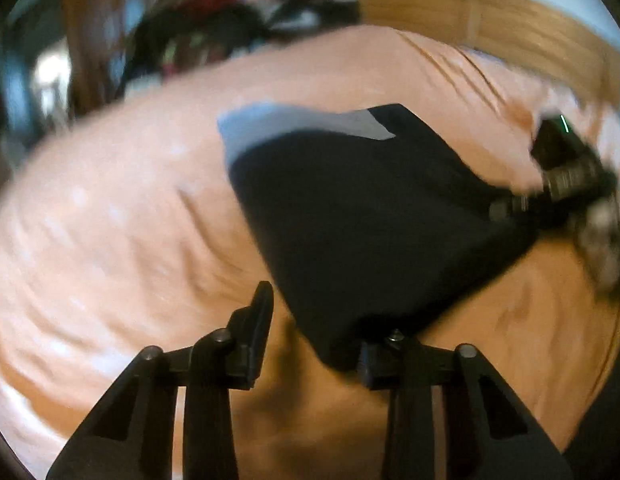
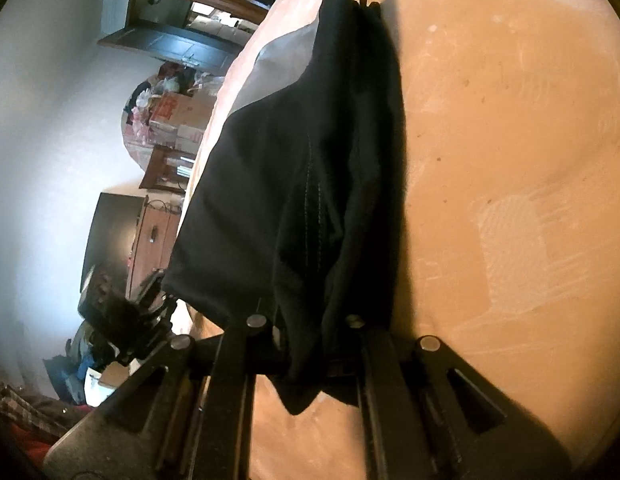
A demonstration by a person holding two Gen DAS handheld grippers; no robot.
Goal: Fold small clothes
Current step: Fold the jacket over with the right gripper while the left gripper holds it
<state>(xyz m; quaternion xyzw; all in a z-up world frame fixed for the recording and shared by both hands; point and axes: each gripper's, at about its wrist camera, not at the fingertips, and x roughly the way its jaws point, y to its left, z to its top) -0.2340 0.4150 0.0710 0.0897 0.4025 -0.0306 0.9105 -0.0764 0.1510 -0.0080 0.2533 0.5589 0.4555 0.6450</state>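
left gripper (image 1: 310, 332) apart, beside black garment (image 1: 370, 208) | right gripper (image 2: 310, 344) clamped on garment

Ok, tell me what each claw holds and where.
Right claw grips the black garment by a bunched edge. Left claw stands open; a garment corner only touches one finger.

pale wall (image 2: 42, 128), wooden headboard (image 1: 510, 28), peach bedsheet (image 2: 510, 120) — cardboard boxes (image 2: 178, 116), cluttered corner
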